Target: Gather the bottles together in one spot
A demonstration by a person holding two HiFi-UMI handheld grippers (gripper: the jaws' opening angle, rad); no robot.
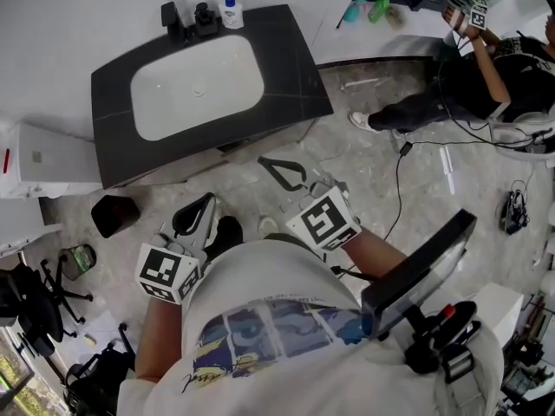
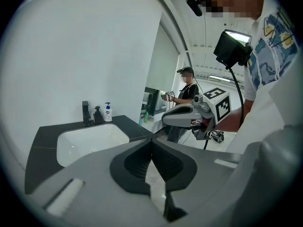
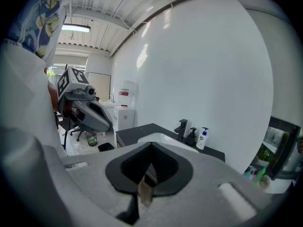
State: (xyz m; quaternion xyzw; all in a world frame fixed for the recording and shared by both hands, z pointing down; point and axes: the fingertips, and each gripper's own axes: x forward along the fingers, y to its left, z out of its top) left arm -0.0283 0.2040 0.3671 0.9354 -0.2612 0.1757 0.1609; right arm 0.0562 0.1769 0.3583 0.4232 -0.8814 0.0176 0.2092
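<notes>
A white pump bottle with a blue top (image 1: 230, 11) stands at the back of the dark sink counter (image 1: 286, 68), next to a black dispenser (image 1: 205, 17) and the faucet (image 1: 171, 16). Two green bottles (image 1: 364, 9) sit on a white counter to the right. My left gripper (image 1: 206, 199) and right gripper (image 1: 264, 161) hang over the floor in front of the counter, both shut and empty. The left gripper view shows its tips (image 2: 152, 140) together, with the pump bottle (image 2: 108, 112) far off. In the right gripper view the tips (image 3: 151, 144) meet, the pump bottle (image 3: 202, 138) beyond them.
A white basin (image 1: 198, 83) fills the counter's middle. A black bin (image 1: 114, 215) and an office chair (image 1: 35, 293) stand on the floor at left, beside a white cabinet (image 1: 43, 159). Another person (image 1: 486, 68) sits at right, with cables (image 1: 408, 146) across the floor.
</notes>
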